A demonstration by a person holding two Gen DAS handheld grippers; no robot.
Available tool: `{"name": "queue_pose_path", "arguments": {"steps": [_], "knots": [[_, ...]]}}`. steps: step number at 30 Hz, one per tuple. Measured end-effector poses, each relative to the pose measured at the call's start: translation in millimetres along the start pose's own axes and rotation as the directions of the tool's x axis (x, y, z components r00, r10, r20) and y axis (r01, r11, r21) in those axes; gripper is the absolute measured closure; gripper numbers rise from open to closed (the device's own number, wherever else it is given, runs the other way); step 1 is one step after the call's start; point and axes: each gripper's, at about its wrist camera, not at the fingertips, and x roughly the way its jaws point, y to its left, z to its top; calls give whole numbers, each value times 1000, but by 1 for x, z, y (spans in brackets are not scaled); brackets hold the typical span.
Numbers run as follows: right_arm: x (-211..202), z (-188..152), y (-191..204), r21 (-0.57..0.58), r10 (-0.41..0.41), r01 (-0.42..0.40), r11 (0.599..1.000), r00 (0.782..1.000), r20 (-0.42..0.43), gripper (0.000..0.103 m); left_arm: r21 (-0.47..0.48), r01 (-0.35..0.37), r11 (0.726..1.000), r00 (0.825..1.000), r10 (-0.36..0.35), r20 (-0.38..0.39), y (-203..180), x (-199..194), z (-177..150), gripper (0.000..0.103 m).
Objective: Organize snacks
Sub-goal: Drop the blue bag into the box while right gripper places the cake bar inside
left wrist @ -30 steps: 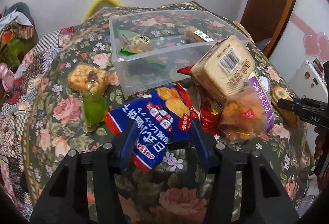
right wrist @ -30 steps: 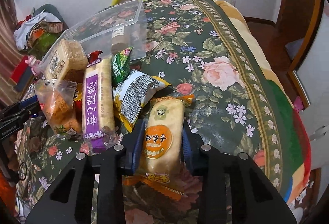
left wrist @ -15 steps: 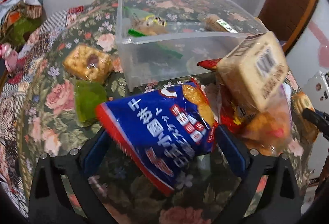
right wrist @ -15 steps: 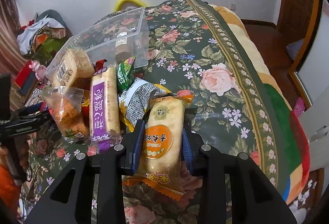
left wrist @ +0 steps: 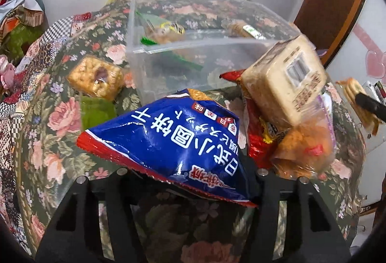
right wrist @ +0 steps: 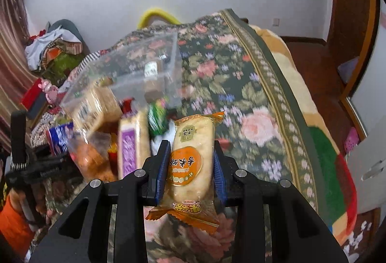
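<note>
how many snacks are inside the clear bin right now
2: a green-edged packet on the left side of the clear bin, and a brown bar with a white label at its back right. The blue bag covers the bin's lower front, so more may be hidden.

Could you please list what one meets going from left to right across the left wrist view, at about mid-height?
Yellow cracker pack → green packet → blue snack bag → red wrapper → pale wafer block → orange-wrapped rice cake at the far right.
</note>
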Motion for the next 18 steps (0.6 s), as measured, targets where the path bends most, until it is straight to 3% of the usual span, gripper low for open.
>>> {"name": "queue_pose_path", "arguments": {"steps": [9, 18], "knots": [[-3, 17, 21, -49, 24, -22, 999, 999, 48, 72, -11, 10, 1000, 995, -9, 97, 3, -48, 8, 45], [-4, 45, 41, -90, 82, -72, 993, 991, 105, 72, 40, 9, 999, 974, -18, 225, -9, -87, 45, 45]]}}
